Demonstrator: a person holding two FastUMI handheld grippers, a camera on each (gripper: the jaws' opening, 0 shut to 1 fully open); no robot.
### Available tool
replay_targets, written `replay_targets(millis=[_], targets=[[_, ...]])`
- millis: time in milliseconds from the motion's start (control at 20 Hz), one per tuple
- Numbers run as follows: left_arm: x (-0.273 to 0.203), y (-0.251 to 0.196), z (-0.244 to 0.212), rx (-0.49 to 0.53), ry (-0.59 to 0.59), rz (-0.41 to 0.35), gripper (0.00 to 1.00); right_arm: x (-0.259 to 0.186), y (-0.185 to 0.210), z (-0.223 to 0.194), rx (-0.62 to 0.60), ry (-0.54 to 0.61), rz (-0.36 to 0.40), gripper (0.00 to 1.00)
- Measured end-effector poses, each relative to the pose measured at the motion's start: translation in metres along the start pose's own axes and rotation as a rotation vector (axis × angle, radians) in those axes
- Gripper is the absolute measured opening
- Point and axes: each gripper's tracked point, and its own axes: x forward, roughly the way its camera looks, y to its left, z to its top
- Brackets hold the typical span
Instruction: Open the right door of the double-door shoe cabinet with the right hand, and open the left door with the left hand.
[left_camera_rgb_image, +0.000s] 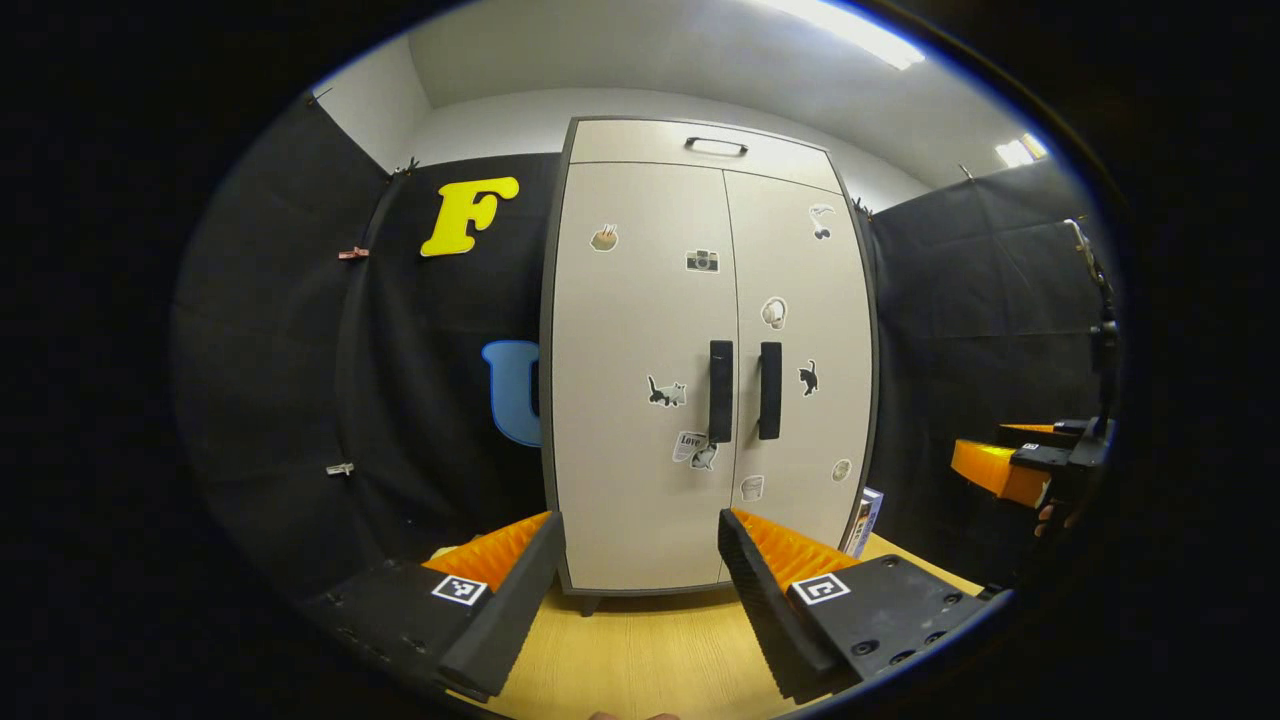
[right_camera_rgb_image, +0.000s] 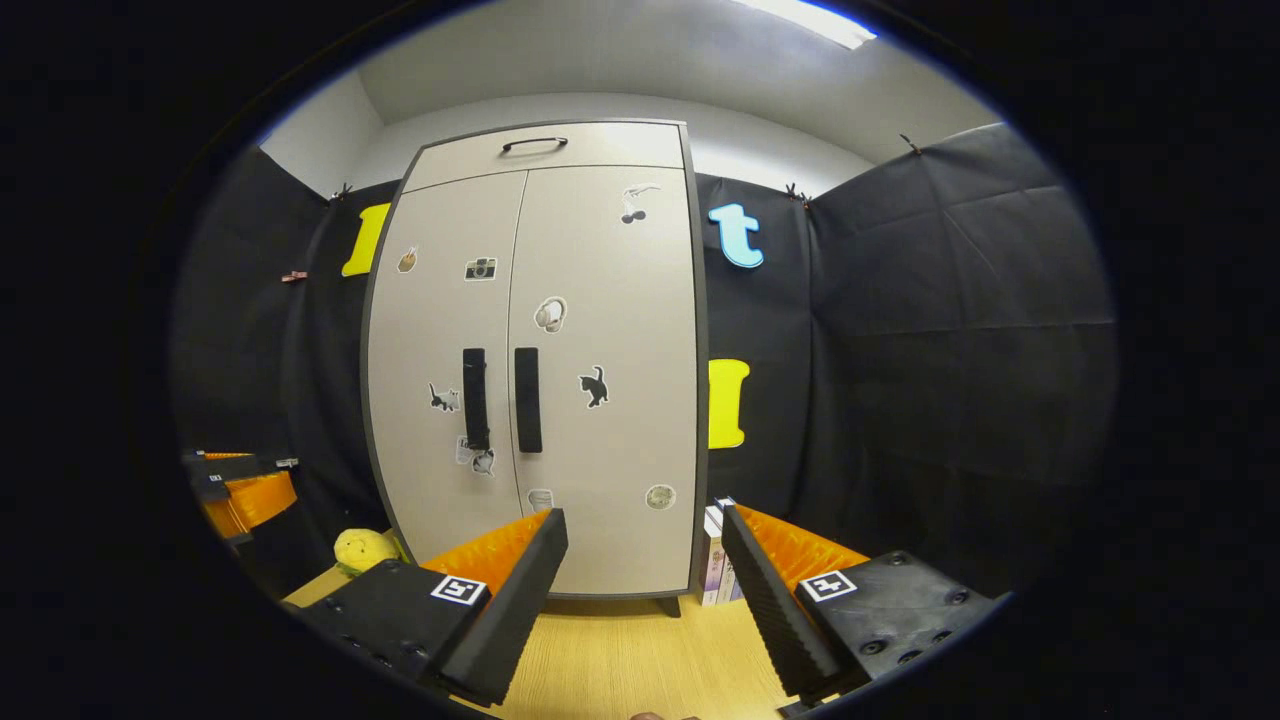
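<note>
The tall beige double-door shoe cabinet with a dark frame (left_camera_rgb_image: 640, 330) is standing upright on the pale wooden tabletop (left_camera_rgb_image: 640, 660), its back against the black cloth wall, and both doors are lying flush and closed. The right door's black vertical bar handle (right_camera_rgb_image: 527, 400) and the left door's black vertical bar handle (left_camera_rgb_image: 720, 391) are sitting side by side just either side of the cabinet's centre seam, roughly at mid-height.

The left gripper (left_camera_rgb_image: 640, 590) is hovering in front of the cabinet's base, well apart from it, with its fingers spread wide and holding nothing. The right gripper (right_camera_rgb_image: 645, 590) is hanging in front of the cabinet's right lower corner, likewise wide apart and empty.

The doors are looking like rigid laminated board: stiff, smooth and probably light on their hinges, with flat faces offering no purchase. The bar handles are the only sensible hold; each is narrow enough to pinch across, and closing the fingers around the bar's middle should be giving a steady pull. The cabinet itself may be sliding or tipping if pulled hard, so a gentle outward arc seems wise.

A small stack of books (right_camera_rgb_image: 716, 560) is standing just beside the cabinet's right foot, and a yellow plush toy (right_camera_rgb_image: 363, 549) is lying by its left foot.
</note>
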Motion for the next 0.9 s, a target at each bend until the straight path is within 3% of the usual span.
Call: replay_targets(millis=[350, 650, 900], targets=[[0.024, -0.017, 0.016, -0.04, 0.005, 0.088, 0.95, 0.042, -0.009, 0.001, -0.006, 0.014, 0.092, 0.98], [0.04, -0.022, 0.01, 0.015, 0.039, 0.2, 0.95, 0.078, 0.001, 0.007, 0.027, 0.029, 0.191, 0.98], [0.056, -0.032, 0.002, -0.005, 0.047, 0.139, 0.95, 0.097, 0.018, 0.024, -0.002, 0.001, 0.165, 0.97]])
